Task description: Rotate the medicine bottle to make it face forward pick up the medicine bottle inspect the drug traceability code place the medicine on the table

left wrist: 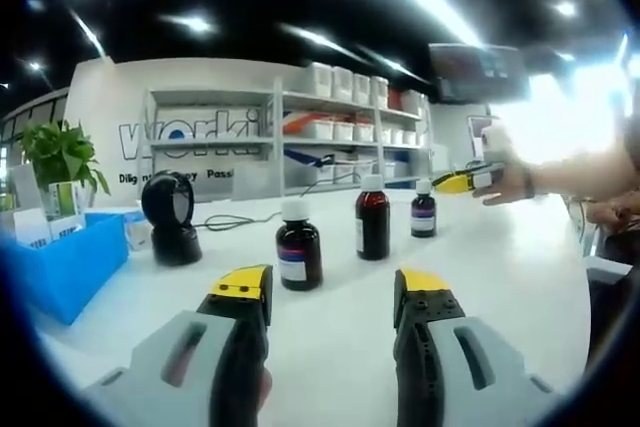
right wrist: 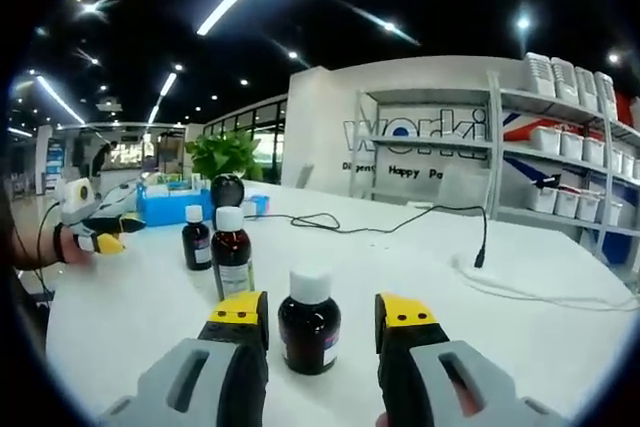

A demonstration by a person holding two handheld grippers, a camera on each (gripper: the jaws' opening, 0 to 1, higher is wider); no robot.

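Three dark brown medicine bottles with white caps stand in a row on the white table (left wrist: 520,277). In the left gripper view the nearest bottle (left wrist: 298,247) stands just beyond my open left gripper (left wrist: 330,287); the taller middle bottle (left wrist: 372,219) and the small far bottle (left wrist: 423,209) follow. A hand holds my right gripper (left wrist: 465,182) beside the far bottle. In the right gripper view a bottle (right wrist: 309,322) stands upright between the spread jaws of my right gripper (right wrist: 322,309), apparently untouched. Two more bottles (right wrist: 232,252) (right wrist: 196,237) stand behind it. My left gripper (right wrist: 105,242) is at far left.
A black scanner on a stand (left wrist: 172,217) with its cable (right wrist: 400,222) sits behind the bottles. A blue bin (left wrist: 60,262) and a potted plant (left wrist: 60,157) are at the table's end. Shelves of white boxes (left wrist: 345,97) line the back wall.
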